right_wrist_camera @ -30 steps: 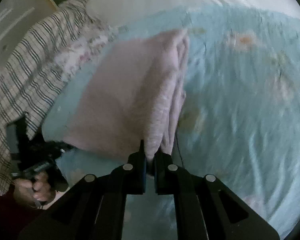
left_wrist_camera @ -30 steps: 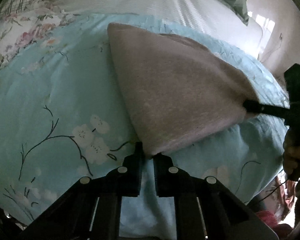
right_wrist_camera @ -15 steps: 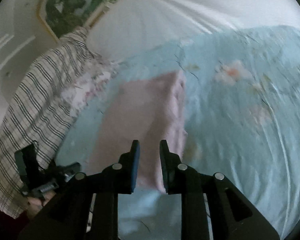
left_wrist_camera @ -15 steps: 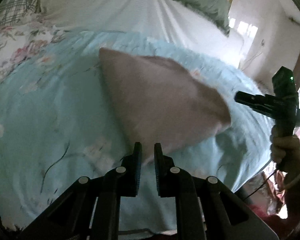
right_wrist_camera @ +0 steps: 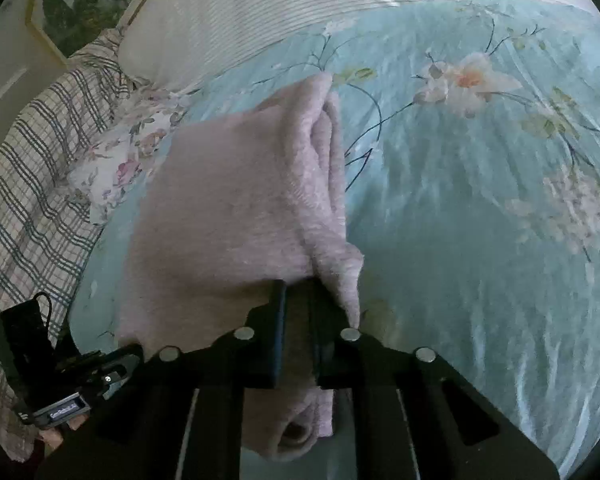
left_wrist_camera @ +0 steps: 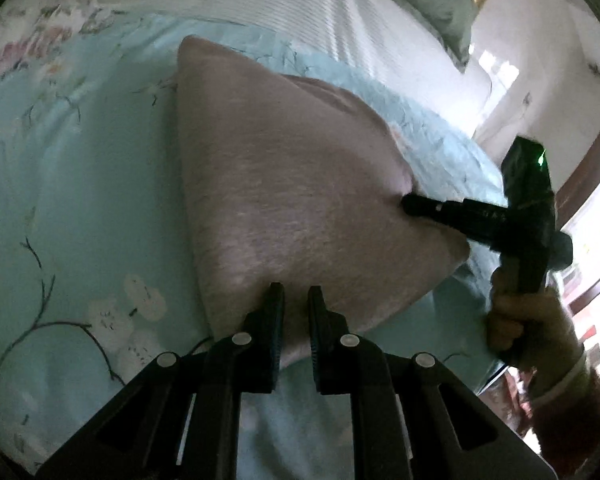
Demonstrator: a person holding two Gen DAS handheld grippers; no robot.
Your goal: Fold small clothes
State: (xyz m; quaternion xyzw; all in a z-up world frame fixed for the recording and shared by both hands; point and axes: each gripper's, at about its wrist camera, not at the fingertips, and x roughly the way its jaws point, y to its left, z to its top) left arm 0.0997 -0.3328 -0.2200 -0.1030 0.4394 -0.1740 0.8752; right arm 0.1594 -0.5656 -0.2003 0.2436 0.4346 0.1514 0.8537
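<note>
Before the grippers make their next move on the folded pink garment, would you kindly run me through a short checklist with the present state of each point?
1. Folded pink knit garment lies on the light blue floral bedspread: ok.
2. Left gripper has cloth between its fingers: ok; the near edge sits in the narrow gap, but a firm pinch cannot be told.
3. Right gripper has cloth between its fingers: ok; the garment's edge runs through the gap.
4. Layers aligned along the right edge: not ok; rolled layers splay apart.
5. Top face smooth: ok.
</note>
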